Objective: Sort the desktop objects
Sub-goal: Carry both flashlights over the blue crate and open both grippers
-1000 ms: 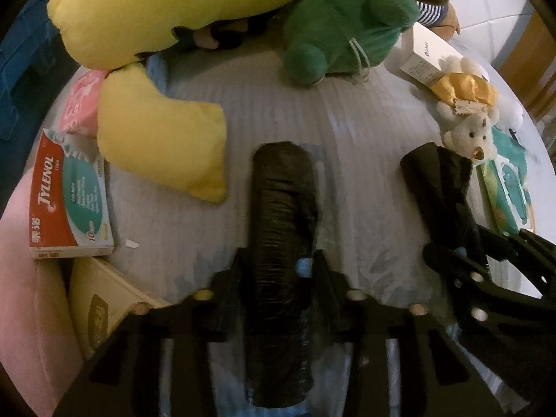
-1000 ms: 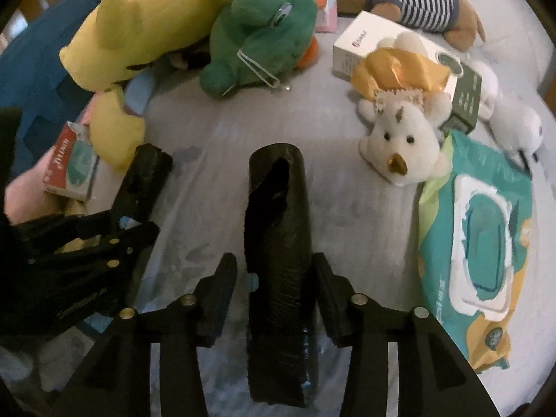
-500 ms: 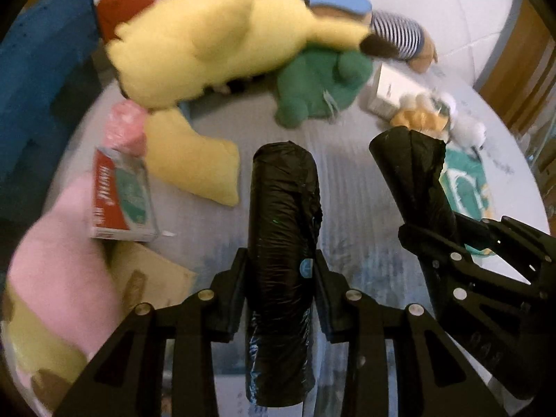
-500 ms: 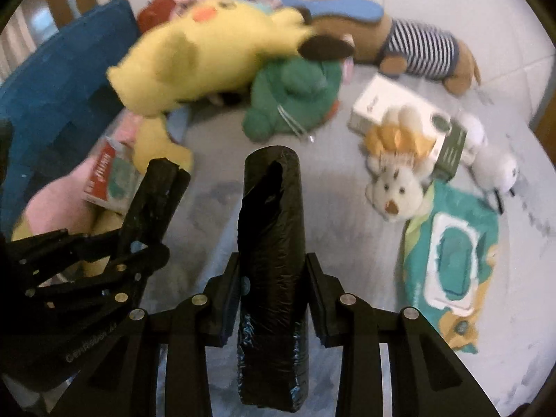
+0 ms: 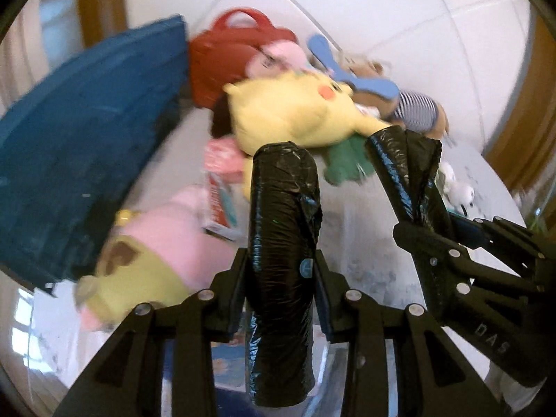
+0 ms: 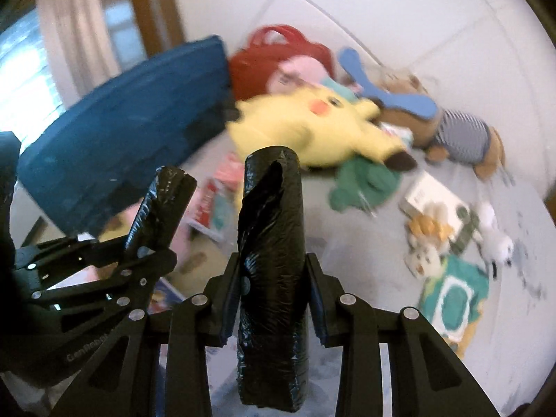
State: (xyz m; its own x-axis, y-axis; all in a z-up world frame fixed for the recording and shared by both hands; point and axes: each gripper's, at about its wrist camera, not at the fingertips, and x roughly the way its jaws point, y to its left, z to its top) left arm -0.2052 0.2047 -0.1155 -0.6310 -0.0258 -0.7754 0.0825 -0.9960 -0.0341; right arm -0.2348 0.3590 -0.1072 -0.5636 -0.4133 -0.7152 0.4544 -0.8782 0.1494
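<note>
Black rolls: we hold 2, and both have just risen well clear of the counter (image 6: 365, 243) with its toys and boxes. The left hand-held gripper (image 5: 283, 274) grips one black roll (image 5: 281, 243), the right hand-held gripper (image 6: 274, 285) the other roll (image 6: 272, 260). We judge next comes carrying them toward the blue bin (image 5: 87, 160), far left.

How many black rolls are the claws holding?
2. One black roll is gripped in the left claw; the second black roll is in the right claw. More could be hidden among the toys.
</note>
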